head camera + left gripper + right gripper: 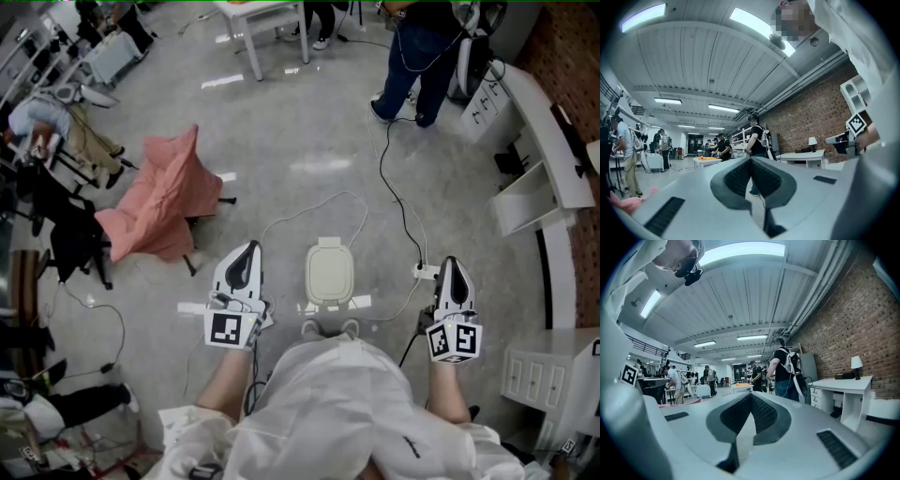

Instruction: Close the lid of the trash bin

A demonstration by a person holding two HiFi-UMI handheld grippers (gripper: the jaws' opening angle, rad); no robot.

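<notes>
A small cream trash bin (329, 274) stands on the floor just ahead of my feet, its lid lying flat on top. My left gripper (246, 255) hangs left of the bin and my right gripper (450, 267) to its right, both held level and well above it. Both are shut with nothing between the jaws. In the left gripper view the left gripper (751, 161) points across the room with its tips touching; the right gripper (751, 398) looks the same in its own view. The bin shows in neither gripper view.
A chair draped in pink cloth (159, 197) stands to the left. A black cable (394, 202) and a white power strip (427, 272) lie on the floor right of the bin. A person (422, 56) stands farther ahead, white shelving (544, 187) on the right.
</notes>
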